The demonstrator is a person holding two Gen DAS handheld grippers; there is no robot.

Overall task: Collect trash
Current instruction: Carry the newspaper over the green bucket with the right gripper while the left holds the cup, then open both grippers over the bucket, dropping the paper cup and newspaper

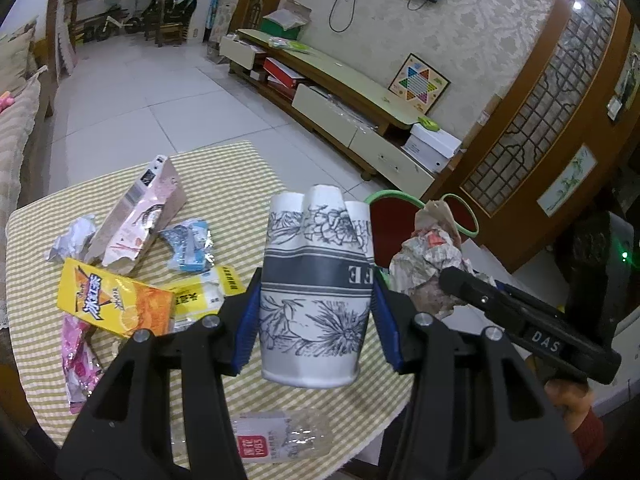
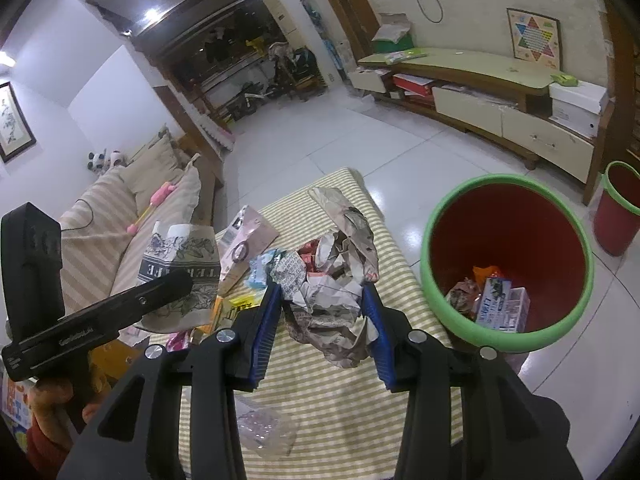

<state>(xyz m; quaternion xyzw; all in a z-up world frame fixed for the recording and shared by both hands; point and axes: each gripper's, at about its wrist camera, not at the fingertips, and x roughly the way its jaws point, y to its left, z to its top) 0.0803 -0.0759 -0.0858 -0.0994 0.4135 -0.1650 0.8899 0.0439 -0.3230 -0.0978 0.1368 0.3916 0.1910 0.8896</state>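
Left wrist view shows the left gripper [image 1: 314, 316] closed about halfway on a crushed paper cup [image 1: 316, 292], white with dark flower prints and a grey band. Its blue pads press the cup's two sides. The cup is lifted clear of the table [image 1: 224, 184], which wears a yellow-and-white checked cloth. The cup's long axis runs away from the camera, roughly in line with the fingers; the flat base faces the camera and the squashed, creased rim points away and upward.

Right wrist view shows the right gripper [image 2: 324, 320] closed partway on a wad of crumpled paper [image 2: 332, 296], brownish and printed, also held above the table. The wad has no clear long axis, though one flap sticks up and away from the camera. To its right, beside the table edge, stands a red bin with a green rim [image 2: 440, 216].

The task looks partly done. Inside the bin lie a small carton [image 2: 502, 308] and some wrappers, so some trash seems already collected. Both held pieces are off the table but not yet over the bin. Much remains on the cloth: a torn pink box [image 1: 136, 220], a yellow packet [image 1: 116, 304], a blue-and-white wrapper [image 1: 188, 250], a silver wrapper [image 1: 74, 238], a pink wrapper [image 1: 78, 364], and a flattened clear bottle [image 1: 280, 438] near the table's front edge.
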